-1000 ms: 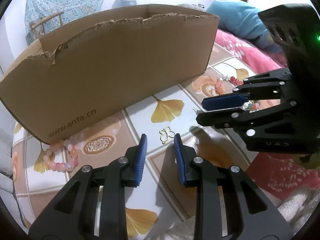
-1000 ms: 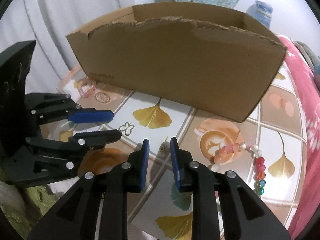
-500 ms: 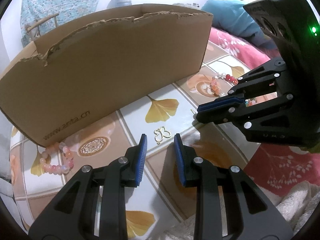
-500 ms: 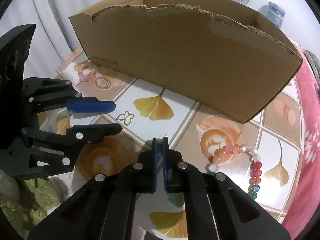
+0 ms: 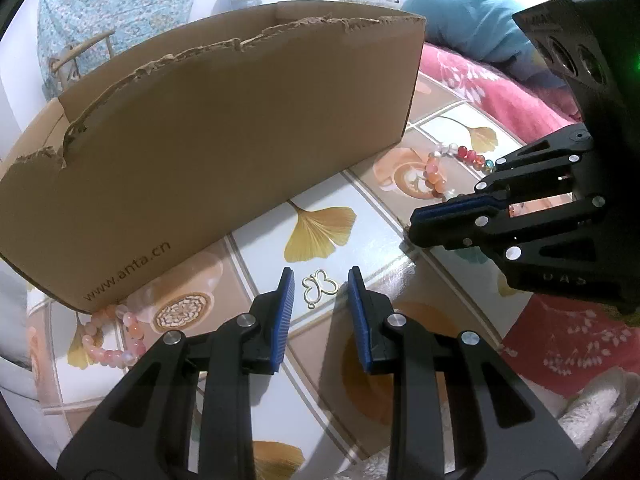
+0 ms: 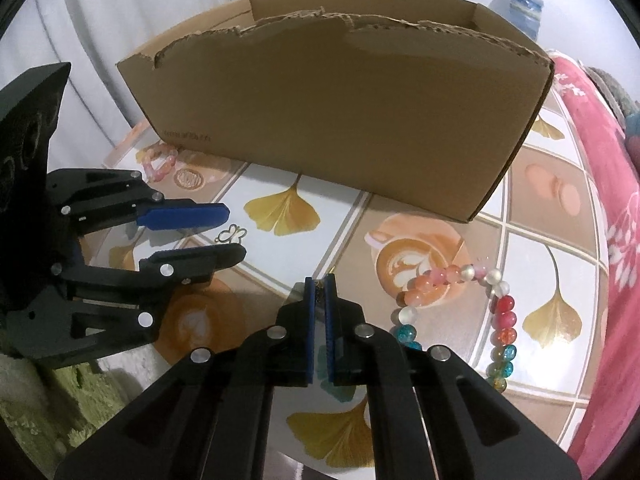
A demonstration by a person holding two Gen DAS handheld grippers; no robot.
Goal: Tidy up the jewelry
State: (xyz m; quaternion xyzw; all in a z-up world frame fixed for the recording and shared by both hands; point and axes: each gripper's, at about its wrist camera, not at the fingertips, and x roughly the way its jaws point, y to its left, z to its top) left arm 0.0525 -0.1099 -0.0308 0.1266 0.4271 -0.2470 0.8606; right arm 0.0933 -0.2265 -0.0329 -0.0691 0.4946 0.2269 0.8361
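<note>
Carefully now: my right gripper (image 6: 319, 280) has its pads pinched nearly together on a tiny gold piece (image 6: 319, 287) low over the table (image 6: 532, 256), though I cannot make out what that piece is. My left gripper (image 5: 320, 280) is open, its pads straddling the butterfly charm (image 5: 319, 287) that lies flat on the tiles. I judge this the pick-up step for both. To do it well I should bring the left pads down to the surface, close squarely on the thin charm, then lift each piece straight up and clear the torn rim of the box (image 5: 224, 152) before letting go inside. Two bracelets (image 6: 460, 296) (image 5: 116, 340) wait on the table.
</note>
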